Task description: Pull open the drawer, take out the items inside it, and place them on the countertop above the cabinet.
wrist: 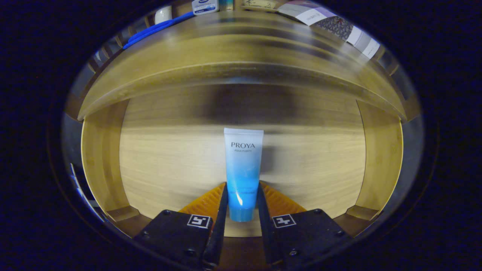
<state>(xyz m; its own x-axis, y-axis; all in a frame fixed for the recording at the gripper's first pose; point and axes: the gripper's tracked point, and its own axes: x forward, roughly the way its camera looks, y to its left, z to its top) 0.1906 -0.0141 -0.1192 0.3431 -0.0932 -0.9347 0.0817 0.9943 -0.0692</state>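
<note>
The hand-held gripper [243, 201] is seen closed narrowly around a blue-and-white tube [243, 171], with one finger pressed against each side of the tube's lower, cap end. The tube stands out ahead of the fingers, its crimped end pointing away. Below and behind it the pale wooden floor of the open drawer [169, 165] is spread, with the drawer's side walls to either hand. Whether the tube has been lifted clear of the drawer floor cannot be told for certain, as the picture is blurred. Above the drawer, the front edge of the bench [241, 49] is seen, with a few items already on it. The step in hand is judged to be the taking-out of the tube. Next, the tube must be raised past the bench edge and set down on a free spot.
</note>
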